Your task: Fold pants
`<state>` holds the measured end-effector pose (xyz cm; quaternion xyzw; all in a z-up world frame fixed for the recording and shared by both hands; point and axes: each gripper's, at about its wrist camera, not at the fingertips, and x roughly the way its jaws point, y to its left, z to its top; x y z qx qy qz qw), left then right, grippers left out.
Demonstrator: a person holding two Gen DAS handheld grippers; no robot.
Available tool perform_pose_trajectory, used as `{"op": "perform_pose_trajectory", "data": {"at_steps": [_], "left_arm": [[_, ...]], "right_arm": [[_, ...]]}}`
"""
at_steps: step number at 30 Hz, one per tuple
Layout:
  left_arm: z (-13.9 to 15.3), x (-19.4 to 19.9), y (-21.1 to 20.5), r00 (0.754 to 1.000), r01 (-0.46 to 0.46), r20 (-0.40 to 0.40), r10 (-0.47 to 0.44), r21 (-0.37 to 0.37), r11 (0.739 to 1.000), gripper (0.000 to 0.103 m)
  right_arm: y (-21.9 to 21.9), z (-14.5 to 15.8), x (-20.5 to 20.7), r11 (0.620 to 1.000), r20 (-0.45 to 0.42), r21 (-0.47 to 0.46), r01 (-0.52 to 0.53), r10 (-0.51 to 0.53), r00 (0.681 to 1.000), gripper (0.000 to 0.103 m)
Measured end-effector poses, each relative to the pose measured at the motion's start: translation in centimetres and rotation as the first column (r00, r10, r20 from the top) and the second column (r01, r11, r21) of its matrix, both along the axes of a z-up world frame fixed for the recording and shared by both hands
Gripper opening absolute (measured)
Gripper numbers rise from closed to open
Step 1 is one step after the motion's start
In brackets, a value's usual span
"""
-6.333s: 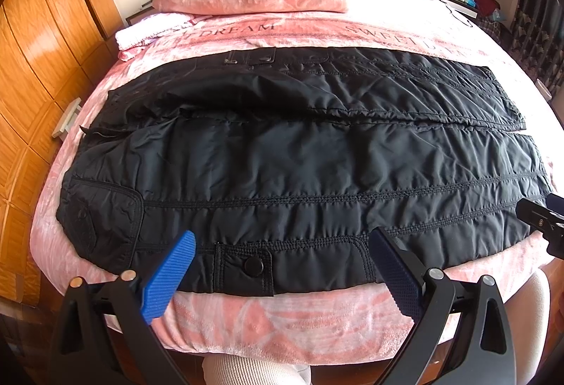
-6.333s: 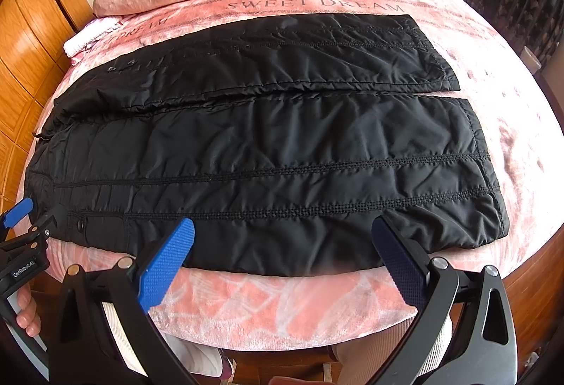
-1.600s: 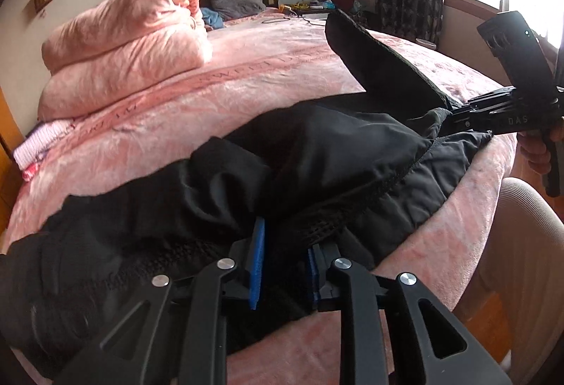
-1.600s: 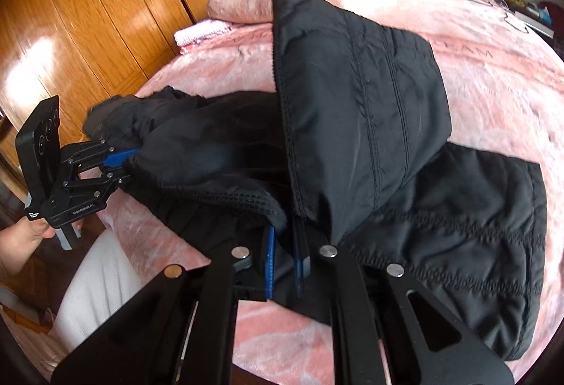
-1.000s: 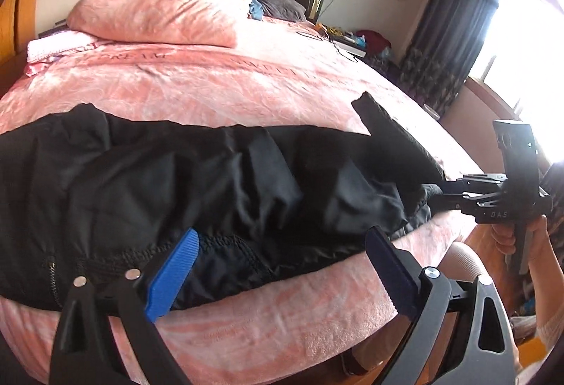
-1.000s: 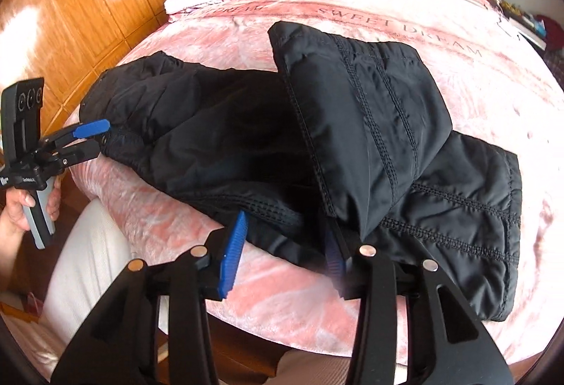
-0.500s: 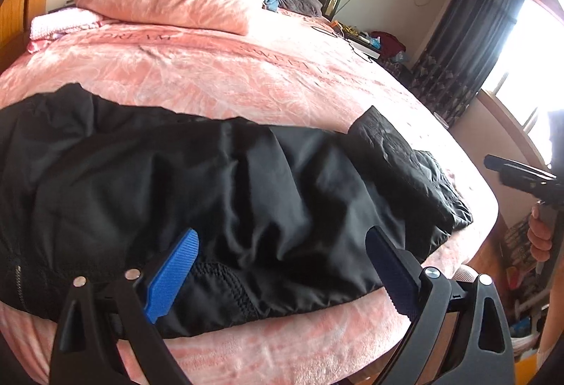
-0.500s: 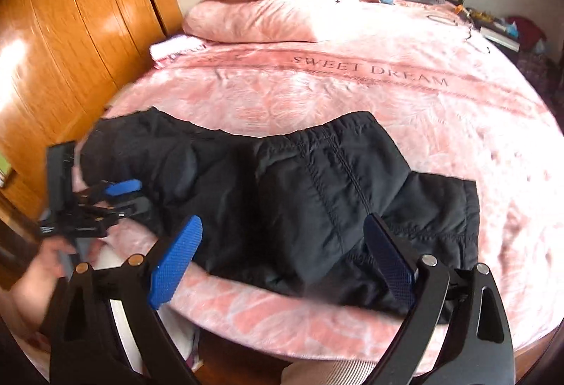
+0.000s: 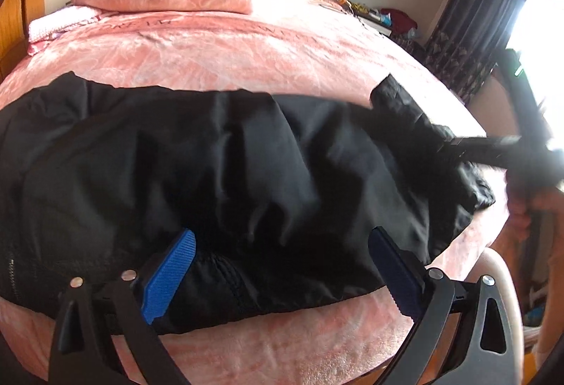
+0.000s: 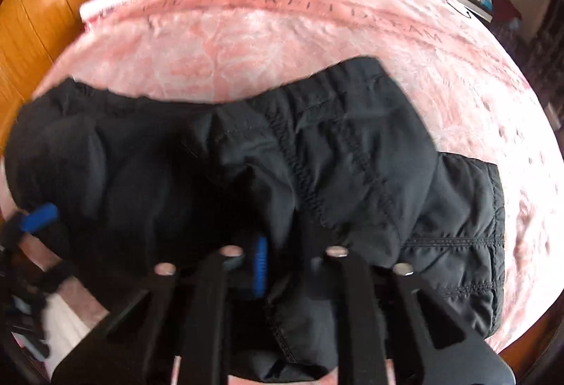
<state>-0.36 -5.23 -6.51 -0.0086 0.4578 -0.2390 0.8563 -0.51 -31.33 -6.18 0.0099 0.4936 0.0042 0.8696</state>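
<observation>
Bright daylight, blown-out window glare at right, motion blur in both views, fisheye bending, dark corners

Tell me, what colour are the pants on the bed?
Black. The pants lie on the pink bed cover, clearest in the left wrist view.

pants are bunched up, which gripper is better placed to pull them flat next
Right. The right gripper looks shut on the pants near the cuff end; the left gripper is open, holding nothing.

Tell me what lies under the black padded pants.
The black padded pants rest on the pink plush bedspread. Anything between them is hidden; only bedspread shows around the edges.
</observation>
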Motion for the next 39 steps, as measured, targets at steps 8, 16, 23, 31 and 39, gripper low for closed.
{"op": "perform_pose_trajectory", "data": {"at_steps": [8,16,23,31,39], "left_arm": [[-0.6,-0.3,-1.3,1.0,-0.006,0.014,0.005,0.049,0.999,0.099],[-0.7,-0.2,-2.3,1.0,-0.019,0.017,0.018,0.093,0.995,0.099],[-0.5,-0.1,-3.3,1.0,-0.016,0.013,0.015,0.11,0.994,0.099],[-1.1,0.5,-3.9,1.0,-0.002,0.004,0.002,0.11,0.994,0.099],[4.5,3.8,0.1,0.992,0.118,0.046,-0.118,-0.002,0.993,0.099]], "right_arm": [[-9.7,5.7,-6.3,0.949,0.178,0.296,0.108,-0.166,0.97,0.006],[-17.1,0.9,-12.1,0.889,0.04,0.293,0.351,-0.379,0.925,0.035],[-20.8,-1.7,-15.3,0.832,-0.006,0.279,0.479,-0.498,0.867,0.058],[-19.8,-1.9,-13.5,0.885,-0.015,0.108,0.452,-0.453,0.891,0.058],[-15.4,4.3,-12.1,0.943,0.186,0.1,0.318,-0.332,0.925,0.067]]}}
